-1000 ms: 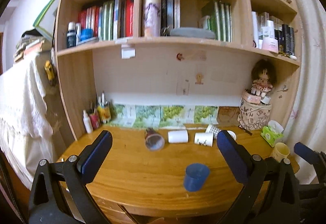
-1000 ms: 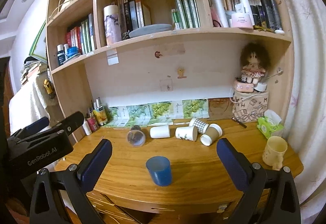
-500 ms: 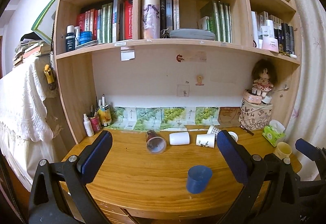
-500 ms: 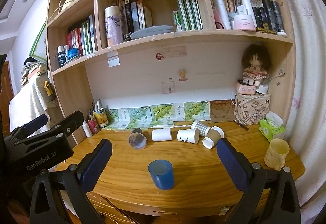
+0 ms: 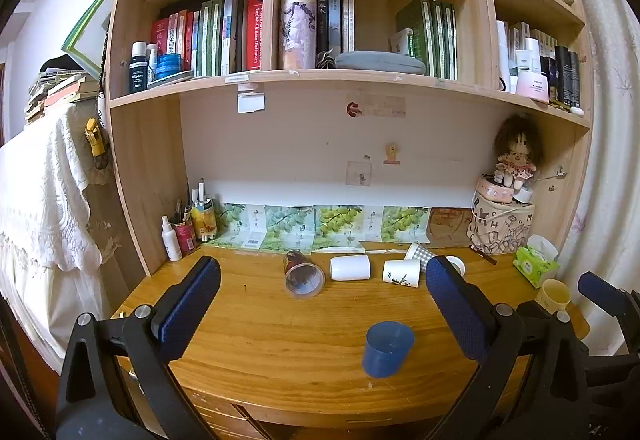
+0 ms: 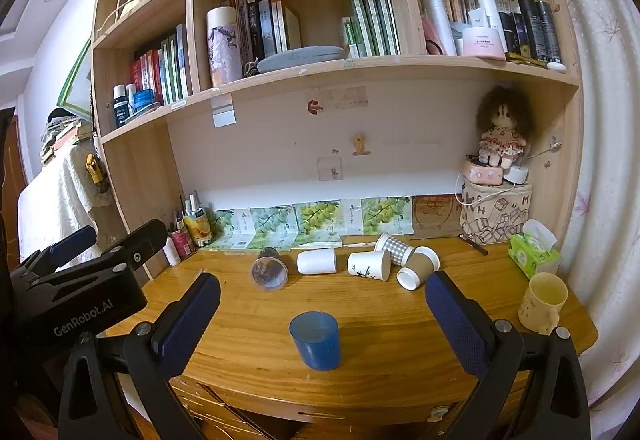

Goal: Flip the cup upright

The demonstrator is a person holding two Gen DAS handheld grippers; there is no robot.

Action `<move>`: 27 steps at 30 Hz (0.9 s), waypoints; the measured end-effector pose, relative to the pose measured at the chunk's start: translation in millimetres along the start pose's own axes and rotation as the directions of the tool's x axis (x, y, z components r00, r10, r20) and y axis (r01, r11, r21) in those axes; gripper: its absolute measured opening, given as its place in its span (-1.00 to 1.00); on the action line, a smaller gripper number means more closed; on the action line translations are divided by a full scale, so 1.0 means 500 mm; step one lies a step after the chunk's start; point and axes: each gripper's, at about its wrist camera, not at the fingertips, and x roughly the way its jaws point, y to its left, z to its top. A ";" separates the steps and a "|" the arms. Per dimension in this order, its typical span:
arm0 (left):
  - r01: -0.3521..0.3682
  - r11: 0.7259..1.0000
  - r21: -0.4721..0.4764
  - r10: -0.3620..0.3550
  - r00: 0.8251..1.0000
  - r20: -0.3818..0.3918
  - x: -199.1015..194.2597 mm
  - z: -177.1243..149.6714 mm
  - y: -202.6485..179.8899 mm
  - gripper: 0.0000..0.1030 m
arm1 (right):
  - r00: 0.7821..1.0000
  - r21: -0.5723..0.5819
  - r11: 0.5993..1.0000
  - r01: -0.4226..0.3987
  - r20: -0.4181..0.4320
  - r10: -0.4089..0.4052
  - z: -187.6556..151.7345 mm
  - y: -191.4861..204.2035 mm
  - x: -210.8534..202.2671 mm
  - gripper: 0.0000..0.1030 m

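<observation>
Left gripper (image 5: pixel 322 314) spread wide, nothing between the blue pads (image 5: pixel 188 302), held back off the near edge of the wooden desk (image 5: pixel 256 336). Right gripper (image 6: pixel 322 314) likewise spread wide and empty, also back from the near edge. Blue cup (image 6: pixel 316 340) standing upright, mouth up, near the front edge, roughly centred between the right pads in the right wrist view; same cup (image 5: pixel 387 348) sits right of centre in the left wrist view, apart from both grippers. Farther back, a row of cups lying on their sides: clear plastic cup (image 5: pixel 303 274) at left with mouth toward camera, plain white cup (image 5: pixel 350 267), white cup with leaf print (image 5: pixel 401 273). Checked cup (image 6: pixel 396 248) and brown paper cup (image 6: pixel 418 267) plain in the right wrist view only; left wrist view hides most of them behind its right finger. Yellow mug (image 6: pixel 542 302) upright at far right of desk, full in the right view, only partly seen (image 5: pixel 554 294) in the left. Green tissue pack (image 6: pixel 532 254) beyond it, doll (image 6: pixel 500 135) on a printed box above. Left gripper body (image 6: pixel 76 288) visible at the left edge of the right view; a tip of the right gripper (image 5: pixel 604 296) at the right edge of the left view. Bottles and pens (image 5: pixel 188 228) at far left corner, bookshelf (image 5: pixel 276 75) above.
</observation>
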 end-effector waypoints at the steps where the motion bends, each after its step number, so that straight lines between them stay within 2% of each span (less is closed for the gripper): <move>1: 0.001 1.000 0.000 -0.001 1.000 -0.002 0.000 0.000 0.000 0.99 | 1.000 0.000 1.000 -0.002 -0.001 0.002 0.000 -0.001 0.000 0.99; 27: -0.003 1.000 -0.015 0.002 1.000 -0.027 -0.008 -0.024 0.006 0.99 | 1.000 0.001 1.000 -0.001 -0.031 0.001 -0.016 0.008 -0.001 0.99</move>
